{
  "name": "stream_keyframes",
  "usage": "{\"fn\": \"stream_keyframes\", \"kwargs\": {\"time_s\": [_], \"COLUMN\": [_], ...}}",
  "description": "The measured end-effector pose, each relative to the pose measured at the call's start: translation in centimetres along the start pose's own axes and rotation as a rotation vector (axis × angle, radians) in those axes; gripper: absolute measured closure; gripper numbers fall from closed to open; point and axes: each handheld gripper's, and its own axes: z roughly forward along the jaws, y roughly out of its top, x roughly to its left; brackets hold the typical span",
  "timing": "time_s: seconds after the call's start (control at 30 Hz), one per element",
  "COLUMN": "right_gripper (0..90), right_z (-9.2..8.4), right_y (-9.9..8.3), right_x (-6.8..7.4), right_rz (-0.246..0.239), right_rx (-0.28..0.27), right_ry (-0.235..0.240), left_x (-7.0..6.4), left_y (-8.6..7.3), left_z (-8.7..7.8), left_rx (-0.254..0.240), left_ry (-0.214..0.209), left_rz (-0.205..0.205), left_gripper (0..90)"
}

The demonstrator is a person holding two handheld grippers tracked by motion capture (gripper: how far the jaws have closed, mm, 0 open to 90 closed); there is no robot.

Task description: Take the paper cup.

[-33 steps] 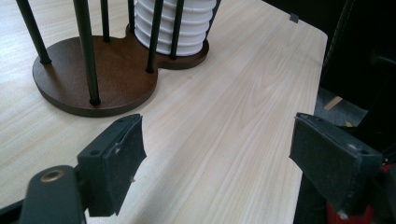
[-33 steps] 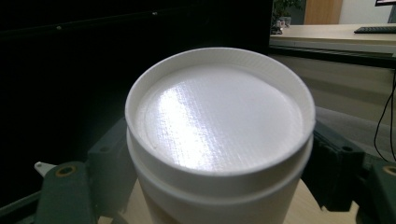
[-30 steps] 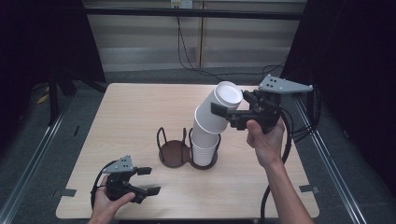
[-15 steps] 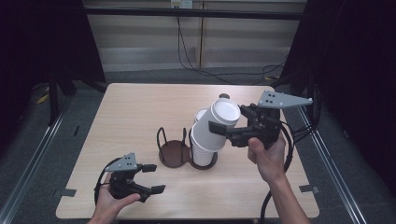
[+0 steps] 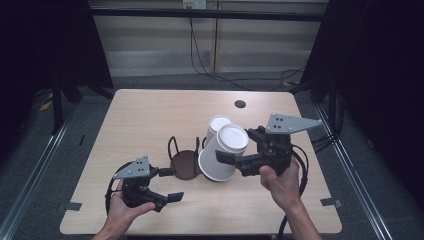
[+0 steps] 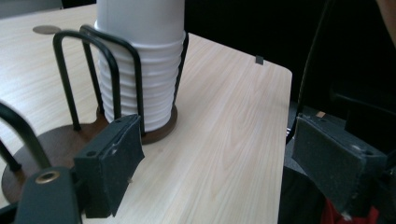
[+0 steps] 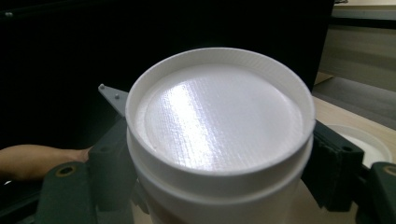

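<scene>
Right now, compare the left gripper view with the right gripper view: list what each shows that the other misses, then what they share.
Left gripper view alone: the wire cup holder on its round brown base, the white cup stack standing in it, and the left gripper with jaws apart and nothing between them.

Right gripper view alone: the upturned bottom of a white cup clamped between the right gripper's jaws, and a forearm at lower left.

Both: pale wood table and dark surroundings.

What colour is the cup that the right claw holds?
White; the cup shows best in the right gripper view.
</scene>
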Motion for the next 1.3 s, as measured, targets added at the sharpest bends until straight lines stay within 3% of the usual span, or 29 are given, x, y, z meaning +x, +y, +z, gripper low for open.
{"fn": "stream_keyframes", "kwargs": {"time_s": [0.2, 0.47, 0.7, 0.8, 0.97, 1.17, 1.3], "right_gripper": [22.9, 23.0, 23.0, 23.0, 23.1, 23.1, 23.1], "right_z": [0.4, 1.4, 2.3, 2.7, 3.2, 4.2, 4.9], "right_y": [-1.1, -2.0, -2.7, -3.0, -4.1, -5.2, -5.8], "right_x": [0.3, 0.4, 0.5, 0.4, 0.0, -0.4, -0.4], "right_rz": [0.016, 0.013, 0.017, 0.027, 0.056, 0.08, 0.081], "right_rx": [0.015, 0.055, 0.071, 0.075, 0.077, 0.097, 0.12], "right_ry": [0.025, 0.032, 0.048, 0.053, 0.075, 0.097, 0.111], "left_x": [-0.3, -1.0, -1.5, -1.4, -1.9, -1.7, -1.6], "left_y": [0.9, 1.9, 2.7, 2.7, 2.7, 2.4, 2.3], "left_z": [0.2, 0.8, 1.2, 1.5, 1.7, 2.3, 2.5], "left_rx": [-0.019, -0.043, -0.058, -0.074, -0.082, -0.069, -0.063], "left_ry": [-0.003, -0.041, -0.035, -0.049, -0.039, -0.069, -0.068], "left_rz": [0.022, 0.04, 0.074, 0.067, 0.109, 0.091, 0.097], "left_gripper": [15.9, 15.9, 15.8, 15.8, 15.7, 15.8, 15.8]}}
